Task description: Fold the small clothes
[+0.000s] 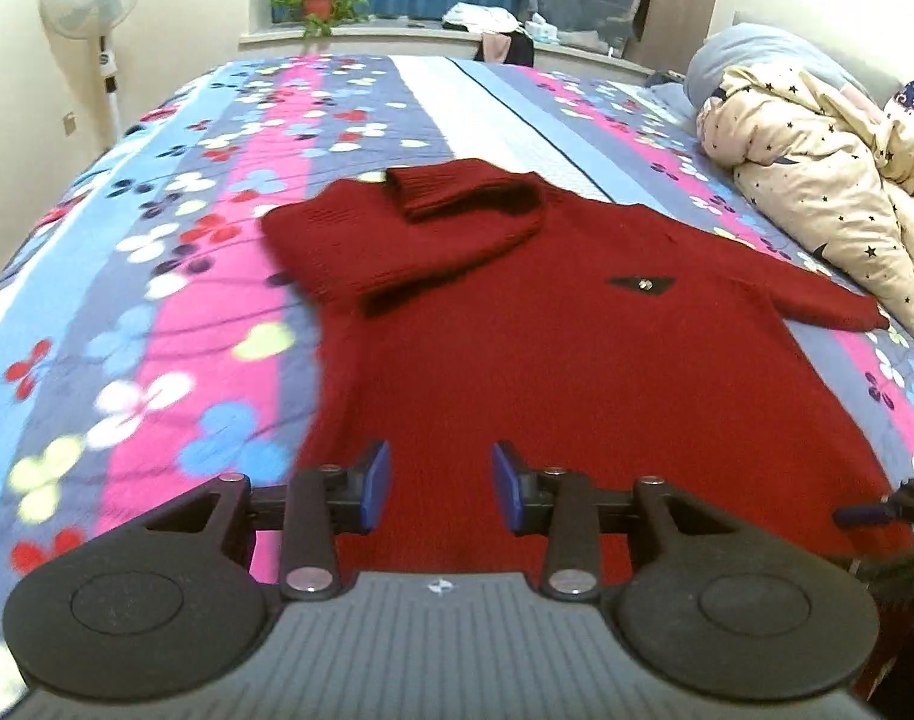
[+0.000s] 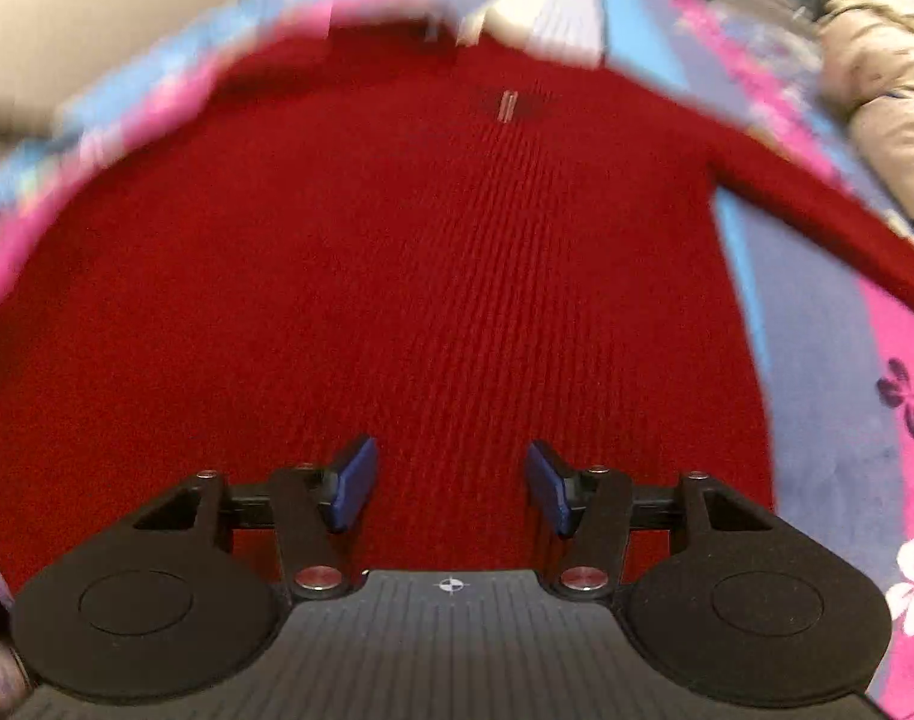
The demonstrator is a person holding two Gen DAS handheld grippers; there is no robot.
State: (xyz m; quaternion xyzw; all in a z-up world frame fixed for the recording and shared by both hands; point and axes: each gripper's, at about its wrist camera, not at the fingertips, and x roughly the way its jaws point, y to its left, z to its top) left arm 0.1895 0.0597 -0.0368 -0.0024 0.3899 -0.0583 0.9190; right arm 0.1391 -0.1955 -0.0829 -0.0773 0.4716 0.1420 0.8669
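**Both grippers empty over the hem end of the sweater**

Blue pads of my left gripper (image 1: 441,486) stand apart with nothing between them, only red knit showing below the gap. Same on my right gripper (image 2: 452,483): jaws wide, empty, hanging over the cloth.

The sweater (image 1: 547,330) lies flat on the bedspread (image 1: 156,300), its long axis running straight away from both grippers, hem nearest me and collar at the far end. Its left sleeve (image 1: 408,240) is already folded in across the chest. The right sleeve (image 1: 817,300) lies stretched outward toward the quilt (image 1: 817,180) heaped at the bed's edge, just short of touching it as far as I can tell.

That outstretched sleeve is what I judge the coming move turns on. It lies ahead and to the right of both grippers, and my right one is the nearer; in its view the sleeve (image 2: 817,204) runs off toward the right edge. Its long axis slants across my line of approach, so I would reach forward and right to take it near the cuff, then carry it inward over the chest to match the other side.

The right view is blurred, so the collar is unclear there.
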